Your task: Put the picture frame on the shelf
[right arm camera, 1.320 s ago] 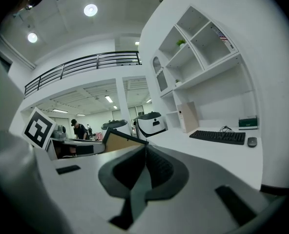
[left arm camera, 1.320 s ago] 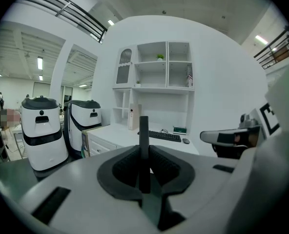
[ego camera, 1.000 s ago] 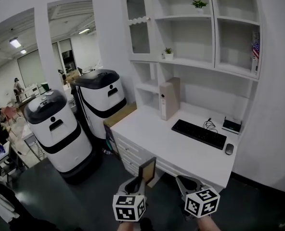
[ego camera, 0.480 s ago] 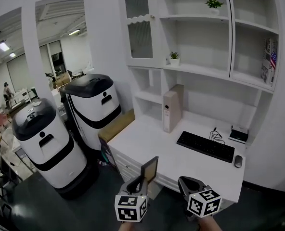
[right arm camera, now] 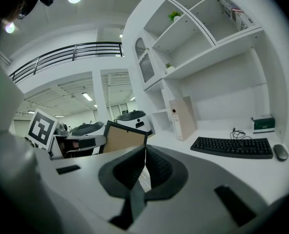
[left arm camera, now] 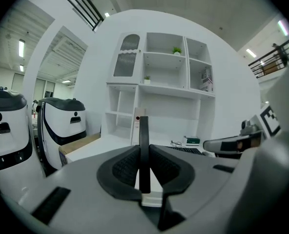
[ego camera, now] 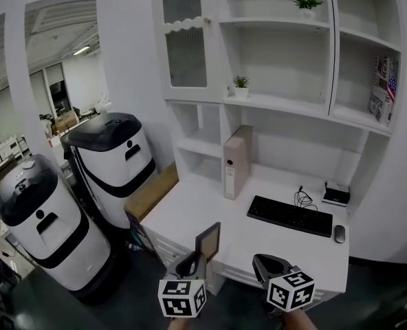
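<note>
Low in the centre of the head view, the left tool (ego camera: 192, 260) is clenched on the lower edge of the picture frame (ego camera: 209, 241). It holds the frame upright, probably so it can go onto a shelf (ego camera: 280, 103) standing. The frame hangs near the front edge of the table (ego camera: 190, 208). The right tool (ego camera: 265, 264) beside it is pinched closed on nothing, seemingly spare.

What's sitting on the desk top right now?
Beige binder upright, black keyboard, mouse, small box with a cable. The picture frame, held in the left gripper, hides part of the desk's near edge.
</note>
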{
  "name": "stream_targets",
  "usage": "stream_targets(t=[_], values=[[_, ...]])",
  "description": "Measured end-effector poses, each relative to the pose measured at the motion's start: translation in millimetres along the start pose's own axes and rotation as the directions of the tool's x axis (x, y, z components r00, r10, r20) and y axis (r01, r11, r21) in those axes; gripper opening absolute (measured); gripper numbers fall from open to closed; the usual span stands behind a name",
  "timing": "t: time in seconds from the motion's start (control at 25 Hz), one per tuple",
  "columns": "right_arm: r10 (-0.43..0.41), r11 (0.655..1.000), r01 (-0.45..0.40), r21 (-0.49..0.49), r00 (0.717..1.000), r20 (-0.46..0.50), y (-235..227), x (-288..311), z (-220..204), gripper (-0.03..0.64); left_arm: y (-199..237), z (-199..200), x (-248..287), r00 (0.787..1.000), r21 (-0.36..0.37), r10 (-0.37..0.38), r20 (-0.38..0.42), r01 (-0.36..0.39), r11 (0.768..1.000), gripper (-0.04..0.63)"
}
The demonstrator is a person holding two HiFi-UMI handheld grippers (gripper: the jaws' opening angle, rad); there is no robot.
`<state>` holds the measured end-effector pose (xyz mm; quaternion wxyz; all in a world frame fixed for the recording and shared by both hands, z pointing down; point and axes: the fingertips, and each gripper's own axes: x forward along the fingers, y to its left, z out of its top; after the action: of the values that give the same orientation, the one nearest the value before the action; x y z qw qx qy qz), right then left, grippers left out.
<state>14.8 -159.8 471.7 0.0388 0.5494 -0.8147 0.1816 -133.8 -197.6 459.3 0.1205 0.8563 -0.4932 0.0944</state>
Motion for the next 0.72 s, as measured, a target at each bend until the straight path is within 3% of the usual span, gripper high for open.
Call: stream_targets(t=[0.24,0.72], values=[[-0.03,1.0,0.03,0.008,1.0,0.006,-23.5,16.5,11.1,0.002,4.7,13.1,30.9,1.0,0.02,-0.021,0.006,0.021,1.0,0.058],[-0.037,0.999,0.039,-0.029,0.997,0.066,-68.2,47.9,68.0,0.002,-2.0,69.7,87.7,0.998,0.166,-0.028,0.058,0.018,0.986,0.058]])
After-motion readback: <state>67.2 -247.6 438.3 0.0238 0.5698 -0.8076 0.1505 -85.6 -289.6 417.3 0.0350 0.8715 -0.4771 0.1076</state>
